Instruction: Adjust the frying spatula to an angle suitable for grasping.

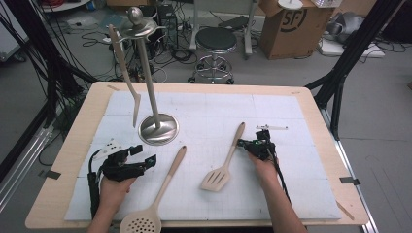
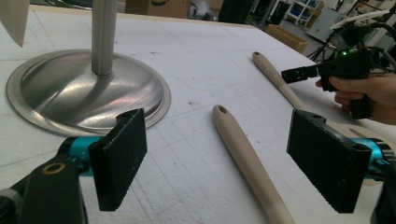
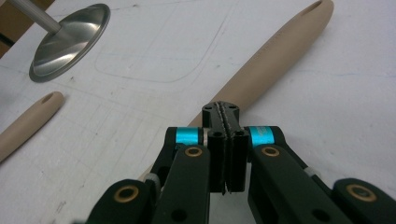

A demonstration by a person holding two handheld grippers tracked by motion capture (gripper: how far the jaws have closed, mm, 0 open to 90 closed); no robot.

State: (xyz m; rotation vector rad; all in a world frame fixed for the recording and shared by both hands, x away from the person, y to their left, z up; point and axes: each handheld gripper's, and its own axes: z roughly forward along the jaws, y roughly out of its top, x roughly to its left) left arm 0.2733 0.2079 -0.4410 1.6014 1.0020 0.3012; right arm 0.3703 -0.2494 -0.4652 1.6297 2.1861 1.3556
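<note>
At a white-padded table [image 1: 301,145], a person works two hand-held grippers among beige kitchen tools. The right gripper [image 3: 226,119] has its jaws pressed flat together with nothing between them; its closed tips sit over the handle of the spatula [image 3: 275,60], which runs out from under them and away ahead, though whether they touch it cannot be told. In the high view that gripper [image 1: 260,143] is just beside the spatula's [image 1: 228,158] handle, with the slotted blade lying back toward the person, to the gripper's left.

The left gripper [image 2: 219,158] stands wide, its two black pads well apart and holding nothing. The handle of the skimmer [image 2: 245,158] passes between and beyond the pads, lying on the mat without touching either. In the high view the left gripper [image 1: 145,158] rests just left of the skimmer's [image 1: 163,187] handle, its round holed bowl near the table's front edge.

Ahead of the left pad stands the metal stand [image 2: 88,88], and a third tool [image 1: 124,68] hangs from its top.
</note>
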